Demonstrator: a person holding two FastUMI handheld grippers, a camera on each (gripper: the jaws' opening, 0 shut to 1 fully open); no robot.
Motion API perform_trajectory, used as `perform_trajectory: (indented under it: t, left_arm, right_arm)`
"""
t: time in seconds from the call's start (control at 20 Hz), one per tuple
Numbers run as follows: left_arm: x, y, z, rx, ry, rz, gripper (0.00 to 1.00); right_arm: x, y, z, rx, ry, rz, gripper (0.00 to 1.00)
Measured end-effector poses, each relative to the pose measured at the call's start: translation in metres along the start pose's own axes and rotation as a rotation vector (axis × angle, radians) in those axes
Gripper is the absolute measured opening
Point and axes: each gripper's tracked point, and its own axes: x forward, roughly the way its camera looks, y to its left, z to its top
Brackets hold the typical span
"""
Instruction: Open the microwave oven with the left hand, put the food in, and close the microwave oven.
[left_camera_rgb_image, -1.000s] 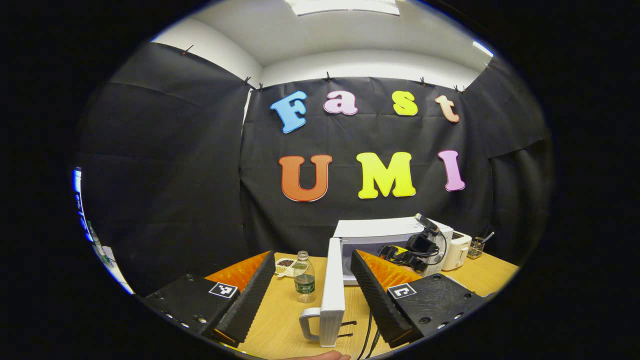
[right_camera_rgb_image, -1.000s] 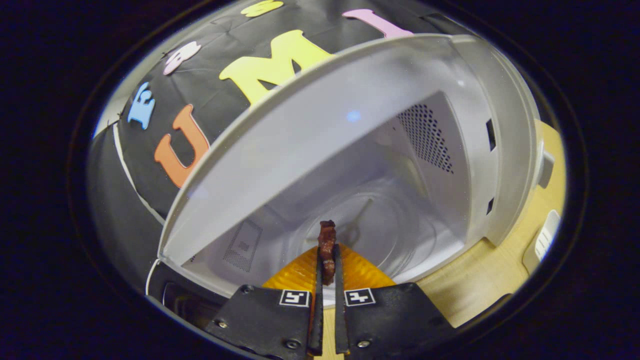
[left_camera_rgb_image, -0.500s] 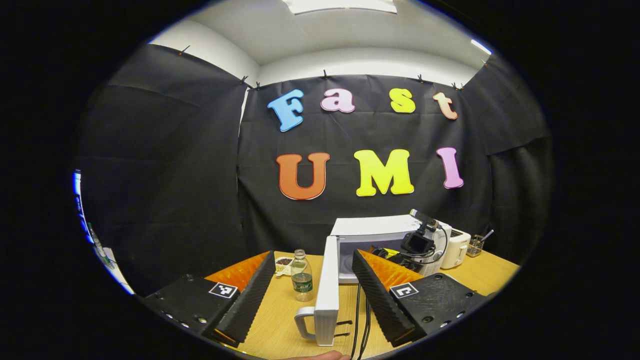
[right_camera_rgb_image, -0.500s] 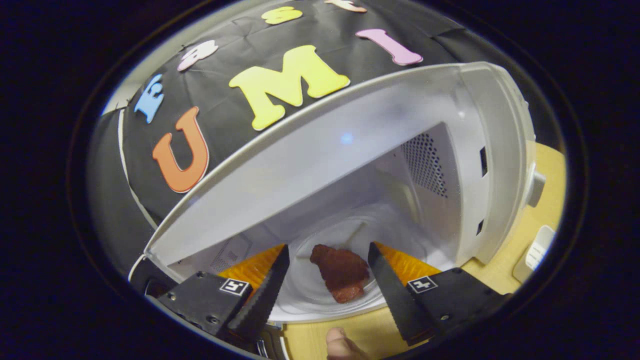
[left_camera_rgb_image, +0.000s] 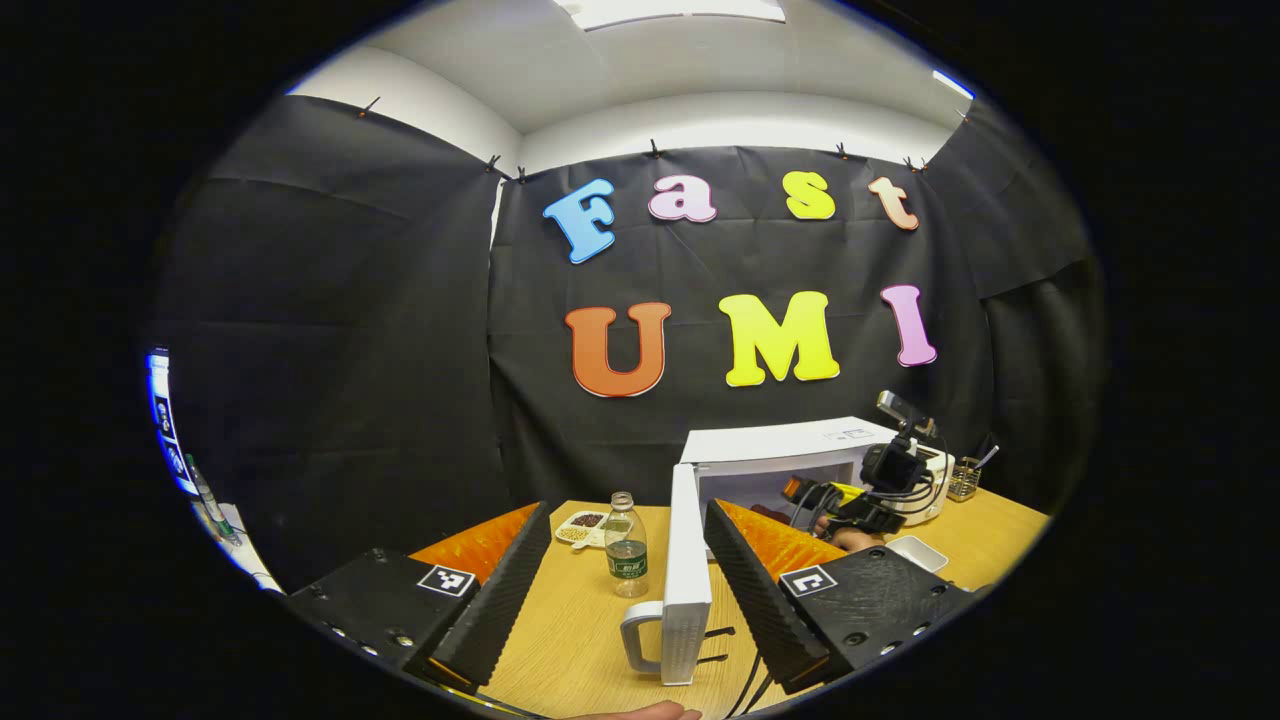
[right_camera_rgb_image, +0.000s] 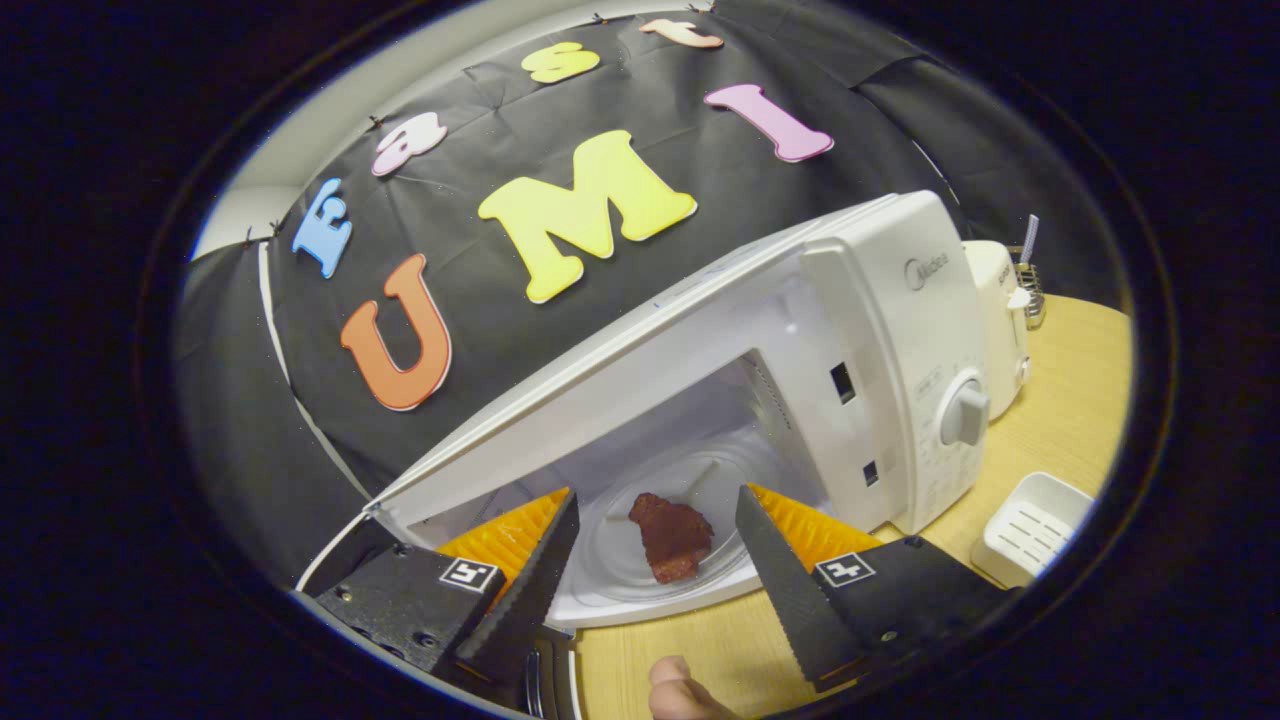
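While parted wide, right claw (right_camera_rgb_image: 650, 580): fingers spread, clamped on nothing, poised just outside the oven mouth.
Right fingers (right_camera_rgb_image: 520, 600): black ribbed pads backed with orange, one to either side of the food as framed.
Thumb tip (right_camera_rgb_image: 672, 688): at the lower edge of the right gripper view, over the bench.
Food (right_camera_rgb_image: 670, 535): dark red-brown chunk, lying on the glass turntable (right_camera_rgb_image: 620, 570) inside the cavity, touching neither finger.
Microwave oven (right_camera_rgb_image: 880, 330): white, cavity exposed, round dial (right_camera_rgb_image: 965, 412) on the control panel.
Left claw (left_camera_rgb_image: 628, 585): spread apart, gripping nothing, hanging over the bench (left_camera_rgb_image: 570, 640).
Microwave door (left_camera_rgb_image: 688, 575): swung fully out, seen edge-on between the left fingers, handle (left_camera_rgb_image: 640, 640) on its left face; contact with either finger cannot be told.
Water bottle (left_camera_rgb_image: 627, 545): upright on the bench, just left of the door.
Small dish (left_camera_rgb_image: 582, 527): behind the bottle, dark and pale bits in it.
White tray (right_camera_rgb_image: 1030, 525): ridged, on the bench right of the oven.
Toaster (right_camera_rgb_image: 1000, 310): white, just beside the oven's right flank.
Far gripper (left_camera_rgb_image: 880, 480): seen from the left gripper view, in front of the oven opening, cables trailing.
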Motion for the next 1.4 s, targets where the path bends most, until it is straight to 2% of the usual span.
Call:
perform_trajectory:
  t: [0.05, 0.35, 0.45, 0.65, 0.7, 0.75, 0.8, 0.9, 1.0, 1.25, 1.3, 1.4]
  left_arm:
    - [0.000, 0.003, -0.004, 0.005, 0.007, 0.004, 0.95]
    - [0.002, 0.029, -0.039, -0.007, 0.056, 0.043, 0.95]
    - [0.005, 0.035, -0.056, -0.014, 0.084, 0.042, 0.95]
    - [0.012, 0.060, -0.083, 0.006, 0.094, 0.104, 0.94]
    - [0.013, 0.057, -0.093, 0.000, 0.117, 0.081, 0.65]
    - [0.011, 0.062, -0.102, -0.015, 0.128, 0.082, 0.50]
    - [0.011, 0.067, -0.106, -0.031, 0.138, 0.092, 0.25]
    - [0.012, 0.079, -0.115, -0.072, 0.151, 0.115, 0.20]
    - [0.008, 0.075, -0.119, -0.121, 0.162, 0.087, 0.11]
    - [0.007, 0.066, -0.128, -0.040, 0.154, 0.070, 0.11]
    - [0.013, 0.052, -0.135, -0.044, 0.162, 0.035, 0.00]
    - [0.017, 0.043, -0.136, -0.029, 0.163, 0.016, 0.00]
  right_arm:
    - [-0.012, 0.000, -0.001, -0.003, 0.007, 0.015, 1.00]
    - [-0.087, -0.020, 0.007, -0.042, 0.015, 0.064, 1.00]
    - [-0.118, -0.021, 0.021, -0.062, 0.008, 0.102, 1.00]
    - [-0.184, -0.033, 0.068, -0.184, -0.087, 0.136, 1.00]
    - [-0.200, -0.038, 0.082, -0.211, -0.118, 0.136, 1.00]
    - [-0.215, -0.044, 0.095, -0.233, -0.148, 0.134, 1.00]
    - [-0.227, -0.047, 0.104, -0.255, -0.176, 0.138, 0.99]
    - [-0.252, -0.057, 0.122, -0.297, -0.221, 0.130, 0.99]
    - [-0.274, -0.064, 0.138, -0.330, -0.261, 0.120, 1.00]
    - [-0.314, -0.082, 0.158, -0.380, -0.301, 0.104, 0.99]
    - [-0.321, -0.086, 0.163, -0.387, -0.313, 0.101, 0.99]
    - [-0.332, -0.095, 0.174, -0.407, -0.343, 0.078, 0.99]
